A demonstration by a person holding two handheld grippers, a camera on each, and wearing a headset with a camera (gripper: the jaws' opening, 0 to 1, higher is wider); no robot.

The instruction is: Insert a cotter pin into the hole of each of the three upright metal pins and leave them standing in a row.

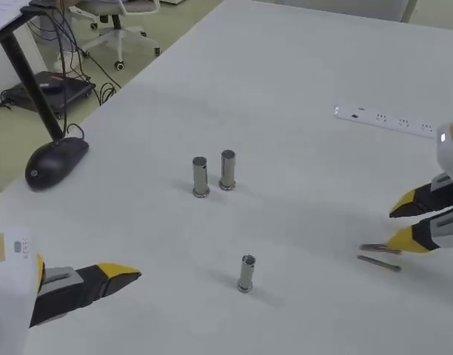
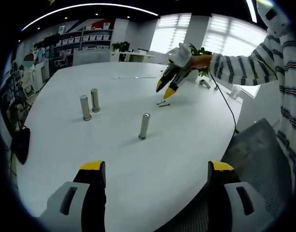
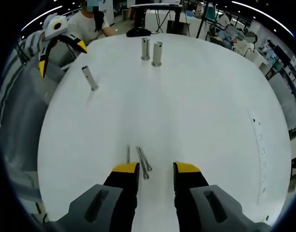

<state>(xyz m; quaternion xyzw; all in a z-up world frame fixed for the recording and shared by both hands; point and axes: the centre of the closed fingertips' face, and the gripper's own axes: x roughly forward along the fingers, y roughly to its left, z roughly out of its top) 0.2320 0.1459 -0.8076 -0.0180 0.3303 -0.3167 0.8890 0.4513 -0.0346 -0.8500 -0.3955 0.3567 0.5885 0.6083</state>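
Apparently barely started. Can spot none of the thin silver cotter pins (image 3: 143, 163) seated in the three upright grey metal pins (image 1: 227, 169); all three insertions left to do. Holding right yellow-tipped claw (image 3: 156, 169) parted and empty, loose cotter pins just ahead of its tips. Holding left claw (image 2: 156, 166) wide open, empty, nearest upright pin ahead.

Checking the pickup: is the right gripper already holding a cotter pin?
No, the right gripper is open and the cotter pins lie loose on the table by its tips.
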